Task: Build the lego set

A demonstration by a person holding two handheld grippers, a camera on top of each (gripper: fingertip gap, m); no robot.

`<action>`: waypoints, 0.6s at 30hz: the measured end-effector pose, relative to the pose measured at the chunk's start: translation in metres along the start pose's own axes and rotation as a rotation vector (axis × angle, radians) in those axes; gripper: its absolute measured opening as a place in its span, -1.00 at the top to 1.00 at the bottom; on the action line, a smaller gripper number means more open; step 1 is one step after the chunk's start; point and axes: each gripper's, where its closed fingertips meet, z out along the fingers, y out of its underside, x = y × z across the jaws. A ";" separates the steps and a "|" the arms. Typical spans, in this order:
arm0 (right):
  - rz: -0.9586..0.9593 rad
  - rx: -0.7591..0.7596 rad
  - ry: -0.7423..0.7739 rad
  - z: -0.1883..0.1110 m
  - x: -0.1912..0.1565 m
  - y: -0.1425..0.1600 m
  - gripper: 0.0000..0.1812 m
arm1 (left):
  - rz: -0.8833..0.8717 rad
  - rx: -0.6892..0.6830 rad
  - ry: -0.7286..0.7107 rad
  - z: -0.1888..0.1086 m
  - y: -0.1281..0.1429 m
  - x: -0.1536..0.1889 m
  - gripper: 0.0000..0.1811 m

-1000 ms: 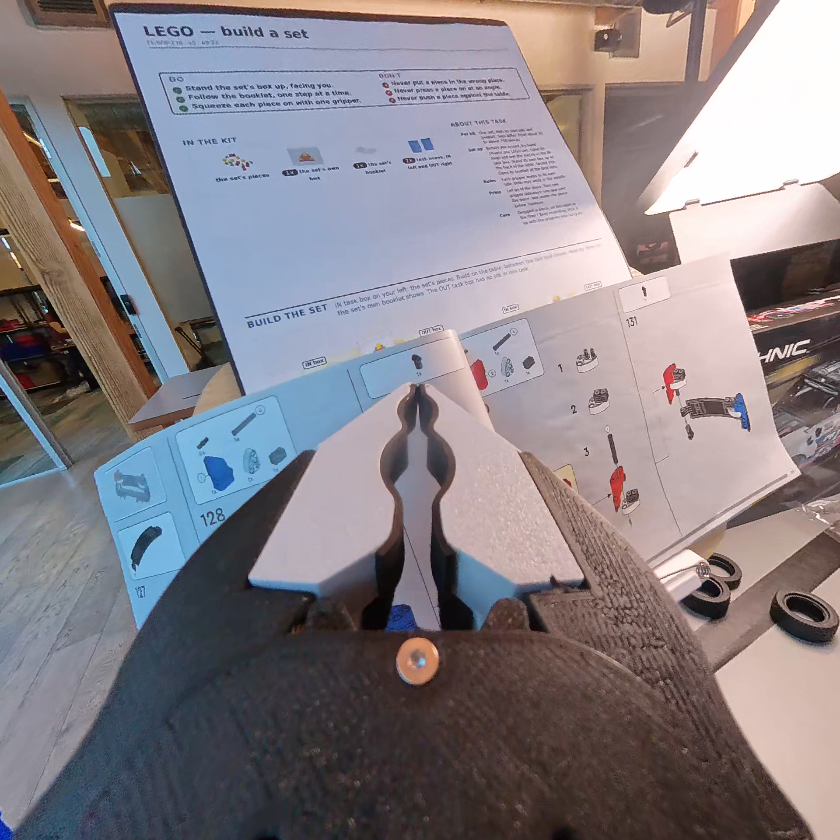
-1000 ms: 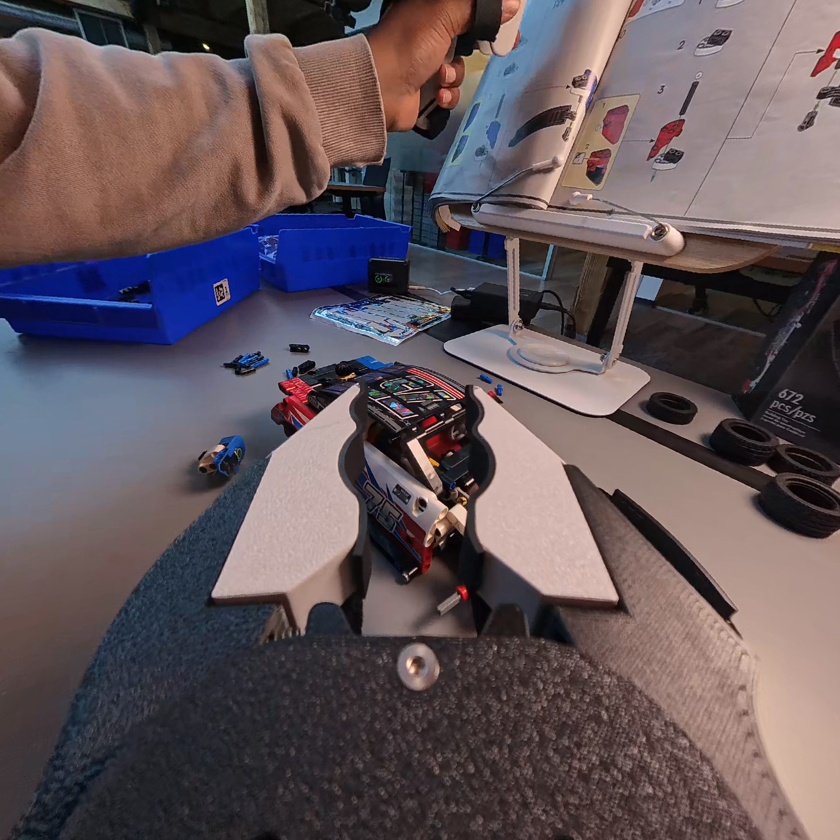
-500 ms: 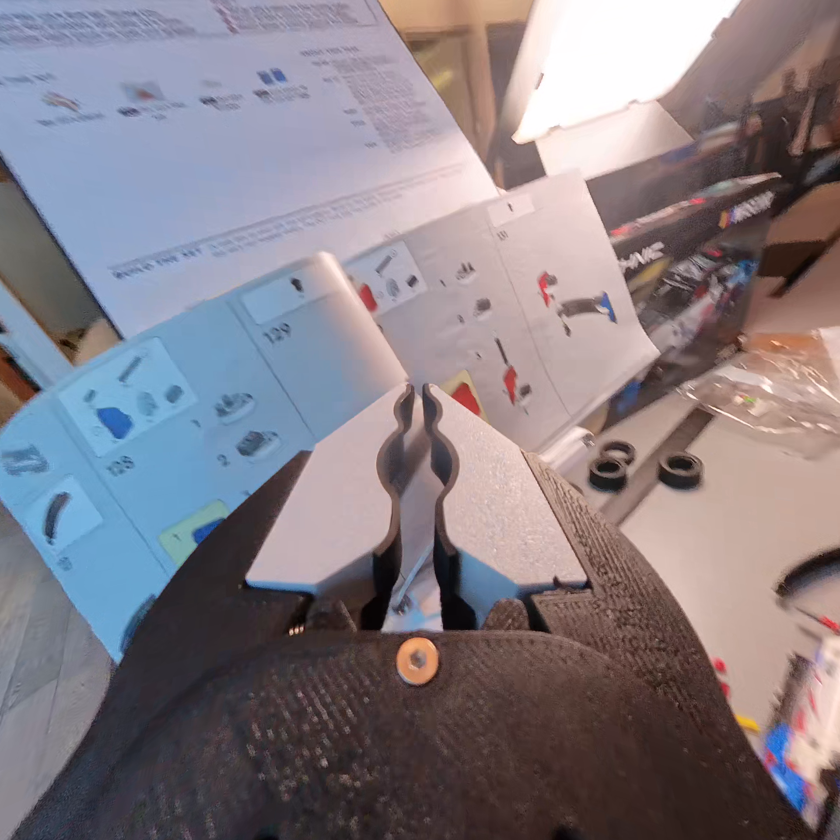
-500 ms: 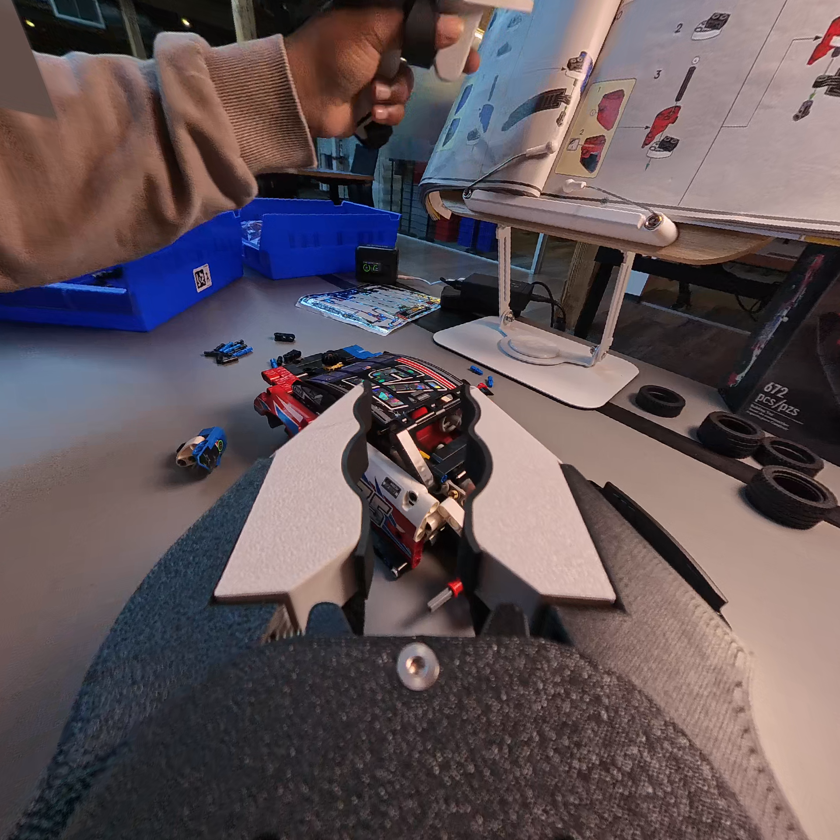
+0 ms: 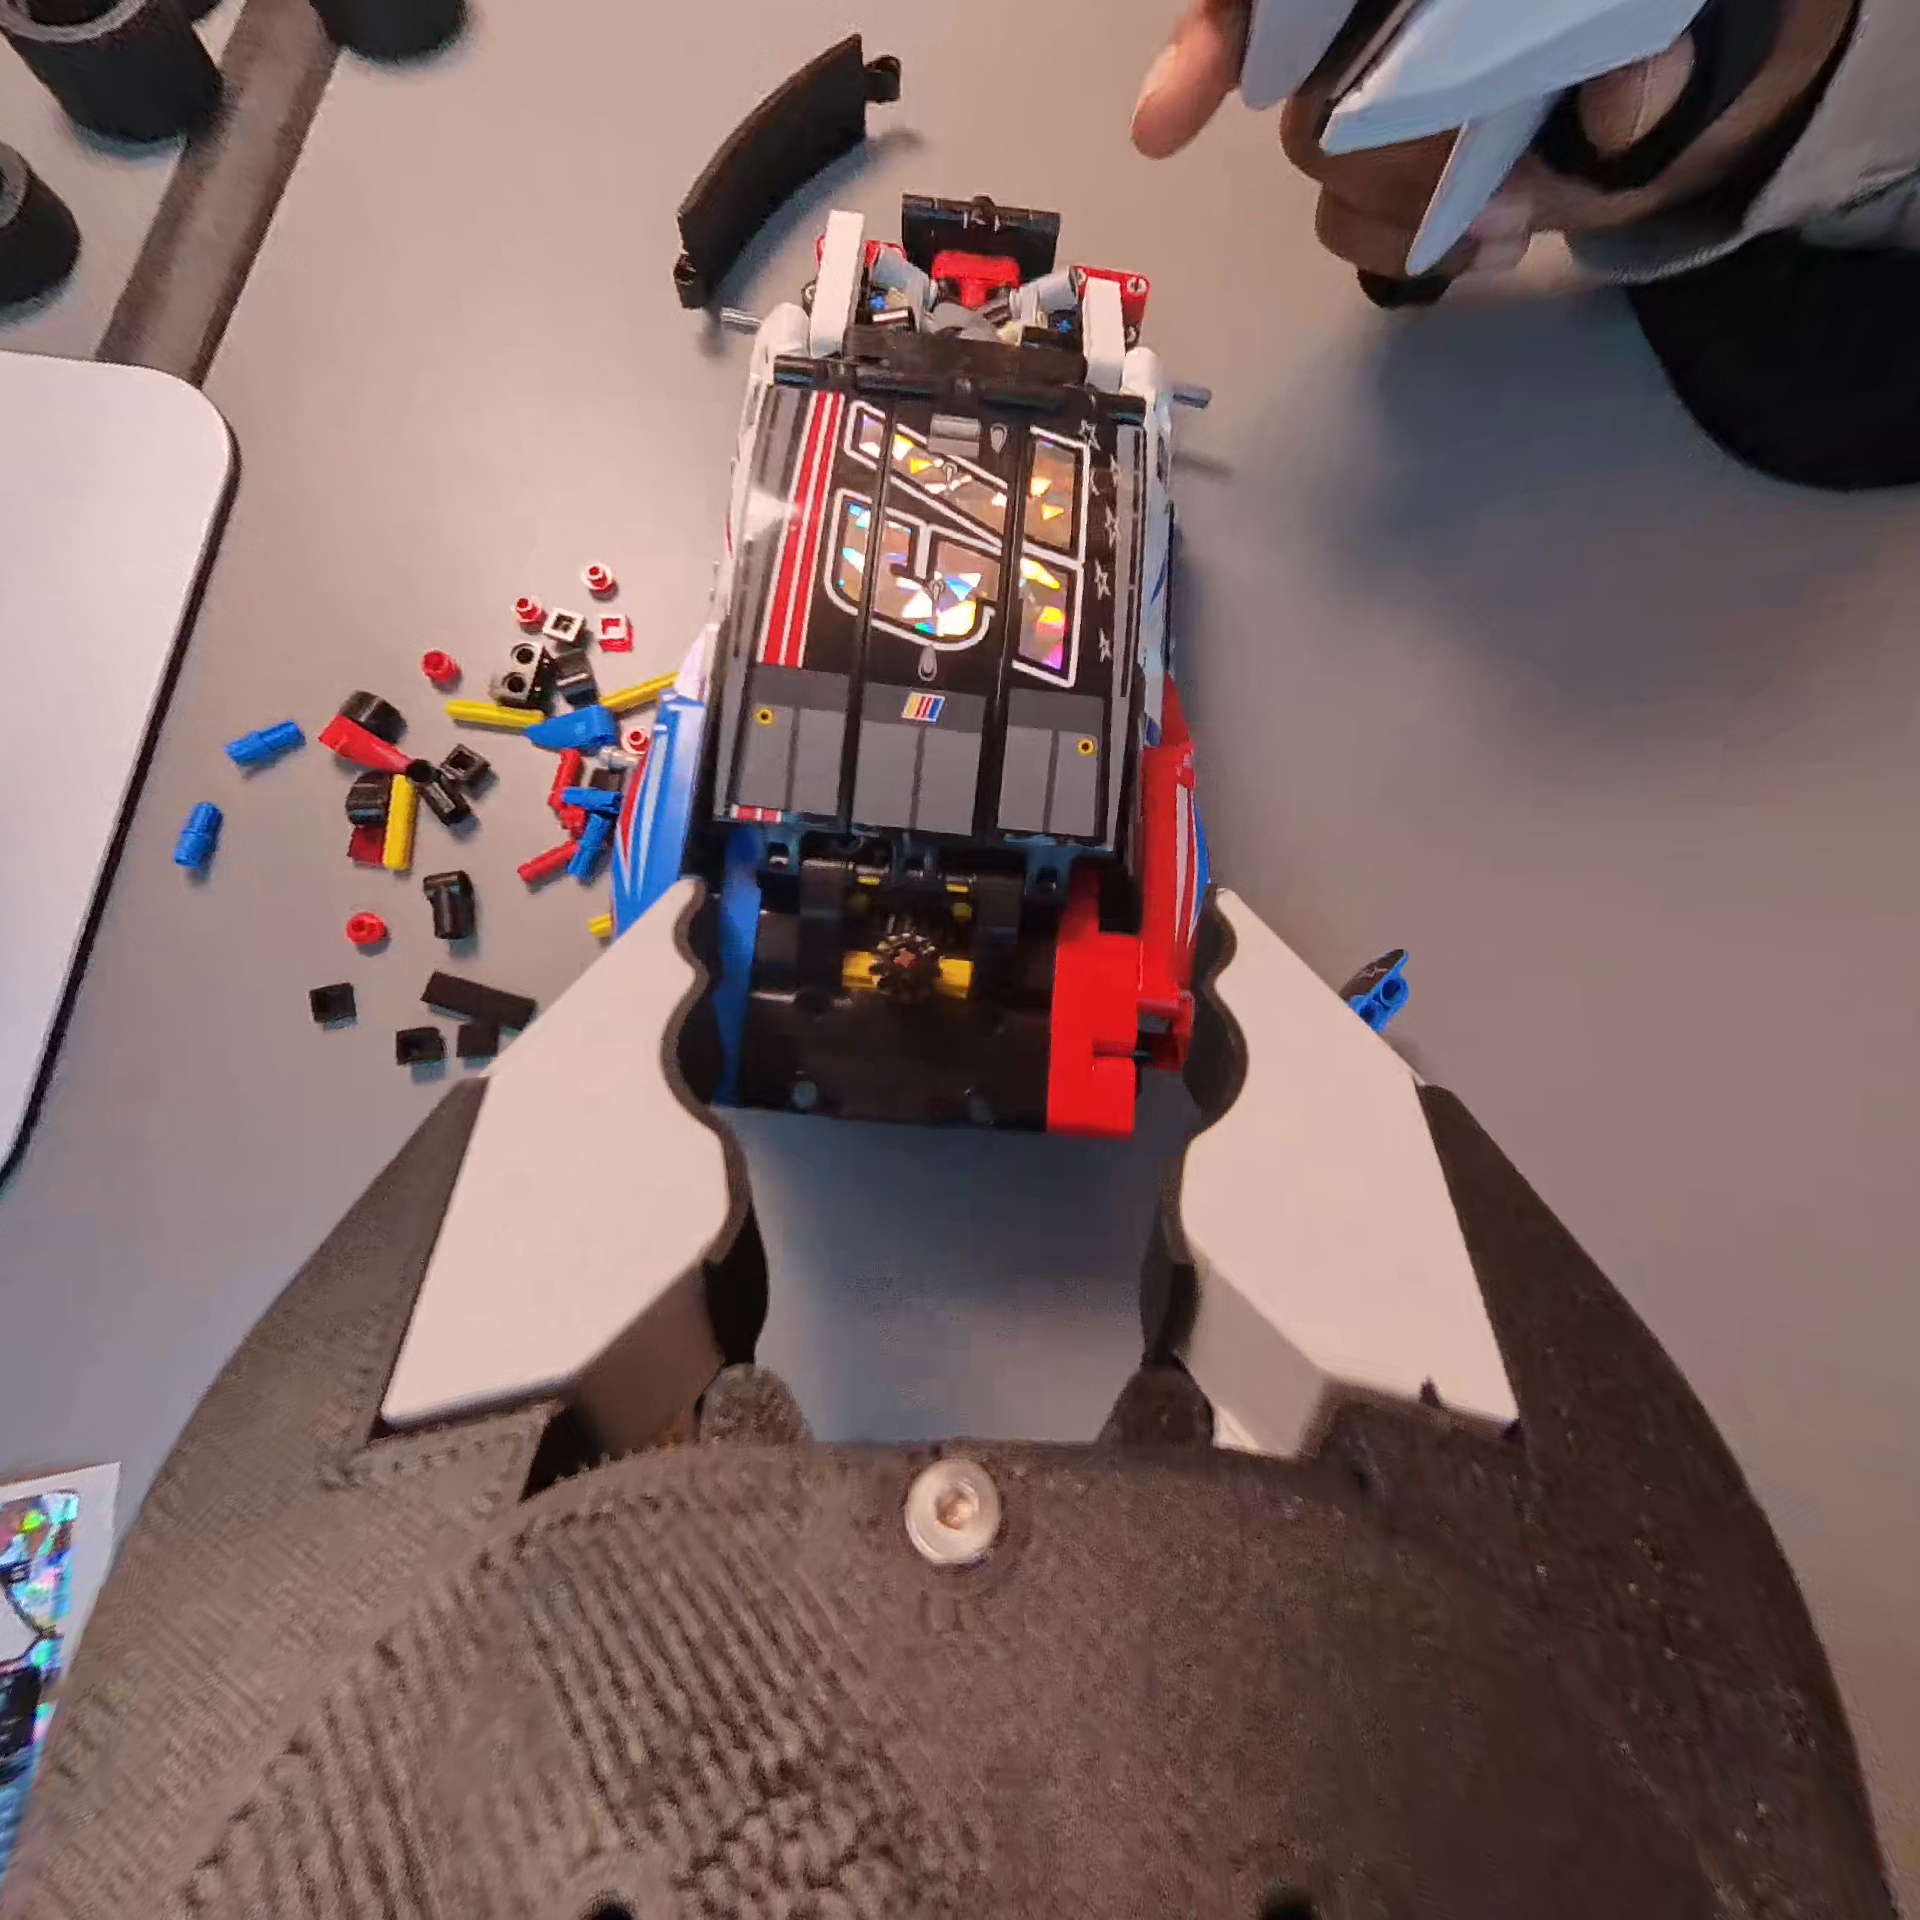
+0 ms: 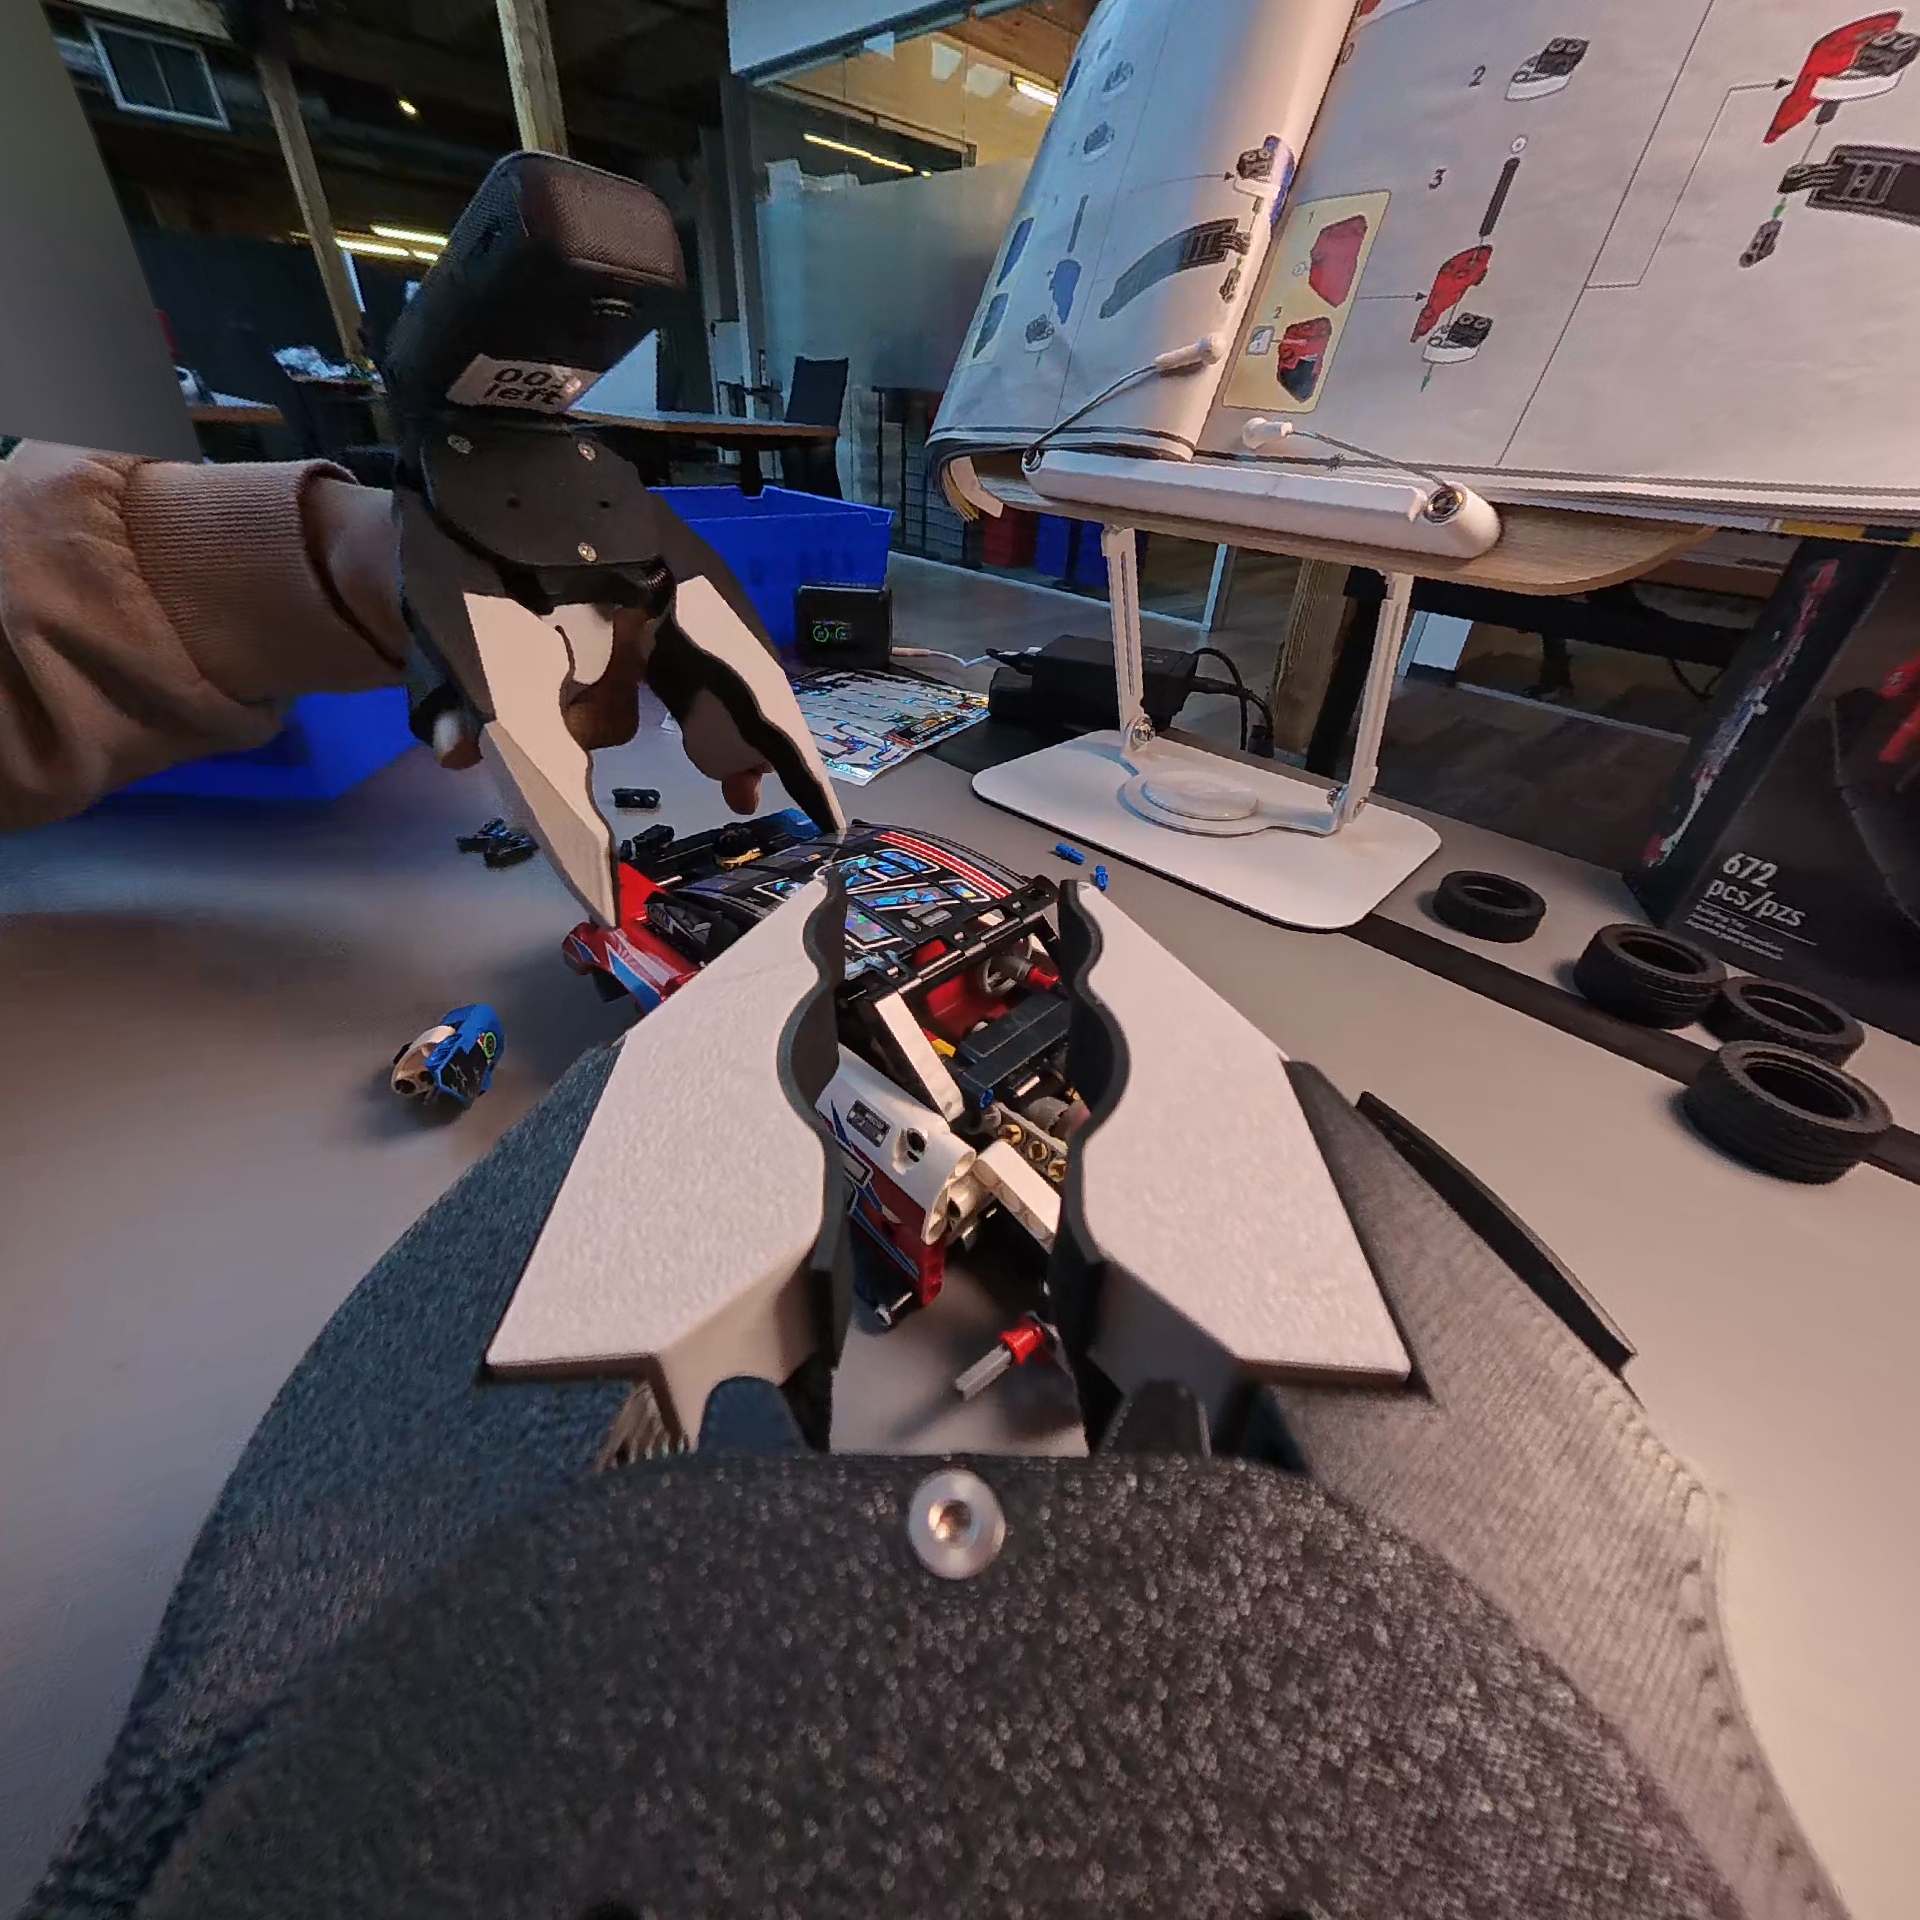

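Observation:
The Lego car (image 5: pixel 935 623), with a black roof and red, white and blue sides, lies on the grey table (image 5: pixel 1507 779). My left gripper (image 5: pixel 956 935) is open wide. Its fingers stand on either side of the car's near end without closing on it. It also shows in the right wrist view (image 6: pixel 717 862), above the car's far end (image 6: pixel 894 883). My right gripper (image 6: pixel 951 904) is open and empty, low over the table. The car's near end shows between its fingers. In the left wrist view it (image 5: pixel 1455 125) sits beyond and to the right of the car, held by a hand.
Loose small pieces (image 5: pixel 447 769) lie left of the car, a black curved panel (image 5: pixel 779 166) beyond it, and a blue piece (image 5: pixel 1377 987) to its right. A small blue sub-assembly (image 6: pixel 447 1049), a red-grey pin (image 6: pixel 1008 1351), tyres (image 6: pixel 1766 1039), the booklet (image 6: pixel 1558 260) on its white stand (image 6: pixel 1205 821), blue bins (image 6: pixel 779 540) and the set's box (image 6: pixel 1787 779) surround it.
My left gripper has swung down from the booklet page to the car and gone from shut to wide open. The right gripper has barely moved.

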 end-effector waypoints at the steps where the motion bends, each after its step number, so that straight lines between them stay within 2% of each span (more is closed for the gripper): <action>1: -0.003 0.001 0.002 -0.001 0.000 0.000 0.58 | 0.023 -0.013 -0.007 0.001 0.000 0.000 0.09; 2: -0.006 0.002 0.005 -0.001 0.000 -0.001 0.58 | 0.033 -0.014 0.003 0.001 -0.001 0.003 0.17; 6: -0.009 0.014 0.016 -0.006 0.002 -0.004 0.59 | 0.052 -0.016 0.002 0.001 -0.001 0.011 0.28; 13: 0.018 0.029 -0.003 -0.006 0.003 -0.007 0.59 | 0.065 -0.002 0.068 -0.003 -0.001 0.022 0.35; 16: 0.023 0.031 -0.010 -0.006 0.002 -0.007 0.59 | -0.045 0.123 0.086 -0.014 -0.023 -0.002 0.37; 18: 0.030 0.030 -0.010 -0.006 0.003 -0.007 0.59 | -0.167 0.166 0.033 -0.015 -0.032 -0.038 0.48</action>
